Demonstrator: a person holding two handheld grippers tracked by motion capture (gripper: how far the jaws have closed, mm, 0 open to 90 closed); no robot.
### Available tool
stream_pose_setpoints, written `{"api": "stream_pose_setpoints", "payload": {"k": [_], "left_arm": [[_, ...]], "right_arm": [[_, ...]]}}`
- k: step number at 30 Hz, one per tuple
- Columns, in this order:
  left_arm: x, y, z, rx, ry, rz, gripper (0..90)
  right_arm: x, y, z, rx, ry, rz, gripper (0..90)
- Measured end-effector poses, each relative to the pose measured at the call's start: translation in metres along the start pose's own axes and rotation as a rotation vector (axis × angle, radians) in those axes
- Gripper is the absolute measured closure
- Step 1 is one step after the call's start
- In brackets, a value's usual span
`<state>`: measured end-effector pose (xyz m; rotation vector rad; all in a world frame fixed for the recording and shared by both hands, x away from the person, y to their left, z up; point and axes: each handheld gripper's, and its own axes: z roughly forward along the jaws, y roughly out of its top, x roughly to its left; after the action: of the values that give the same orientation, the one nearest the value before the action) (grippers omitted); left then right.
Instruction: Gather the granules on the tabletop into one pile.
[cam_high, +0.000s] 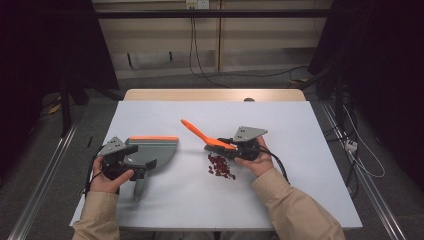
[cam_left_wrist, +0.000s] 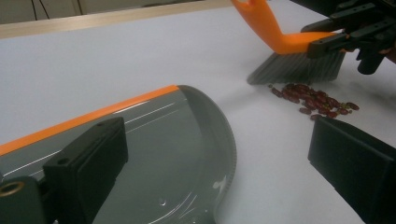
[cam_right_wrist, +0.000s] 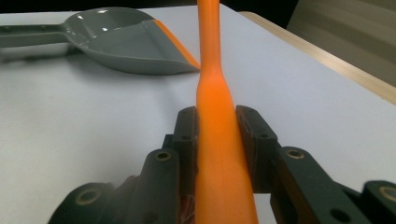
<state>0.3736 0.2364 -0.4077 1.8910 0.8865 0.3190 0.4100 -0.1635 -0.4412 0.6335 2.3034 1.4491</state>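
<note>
High view: toward the left edge of the white tabletop (cam_high: 300, 200), the left gripper (cam_high: 120, 161) sits in the person's left hand (cam_high: 107, 181) over the grey dustpan (cam_high: 155, 150), whose orange lip faces the far edge and whose handle points toward the near edge. In the left gripper view its fingers (cam_left_wrist: 88, 163) stand wide apart, one over the pan's bowl and one beyond its rim, not pressing on anything. Near the middle of the tabletop lies a small heap of red beans (cam_high: 221, 166), well apart from the dustpan's rim. Just beside the beans, toward the right, the right gripper (cam_high: 239, 146) has its fingers (cam_right_wrist: 254, 135) clamped on the orange brush (cam_high: 202, 134), grey bristles hanging just above the beans, its handle slanting toward the far left corner.
</note>
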Motion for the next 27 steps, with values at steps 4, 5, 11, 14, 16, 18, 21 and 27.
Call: {"api": "stream_pose_setpoints", "payload": {"k": [4, 5, 11, 14, 16, 18, 21, 27], "left_arm": [[-0.001, 0.0, 0.001, 0.006, 0.0, -0.002, 4.6], [-0.001, 0.0, 0.001, 0.006, 0.001, -0.003, 4.6], [-0.002, 0.0, 0.001, 0.018, 0.002, 0.007, 4.6], [-0.002, 0.0, 0.002, 0.019, 0.002, 0.007, 4.6], [-0.002, 0.0, 0.002, 0.017, 0.001, 0.008, 4.6], [-0.002, 0.0, 0.001, 0.016, 0.002, 0.012, 4.6], [-0.002, 0.0, 0.001, 0.016, 0.003, 0.012, 4.6], [-0.003, 0.0, 0.002, 0.015, 0.0, 0.004, 4.6]], "right_arm": [[0.004, -0.003, -0.006, -0.014, 0.031, 0.012, 71.3], [0.005, -0.004, -0.007, -0.014, 0.038, 0.005, 71.2], [0.008, -0.006, -0.012, -0.02, 0.072, 0.0, 71.3], [0.011, -0.006, -0.014, -0.02, 0.077, -0.005, 71.3], [0.012, -0.005, -0.015, -0.027, 0.067, -0.002, 71.3], [0.012, -0.005, -0.016, -0.045, 0.055, 0.003, 71.3], [0.012, -0.002, -0.017, -0.064, 0.024, 0.029, 71.3], [0.024, 0.011, -0.018, -0.096, -0.025, 0.104, 71.3]]}}
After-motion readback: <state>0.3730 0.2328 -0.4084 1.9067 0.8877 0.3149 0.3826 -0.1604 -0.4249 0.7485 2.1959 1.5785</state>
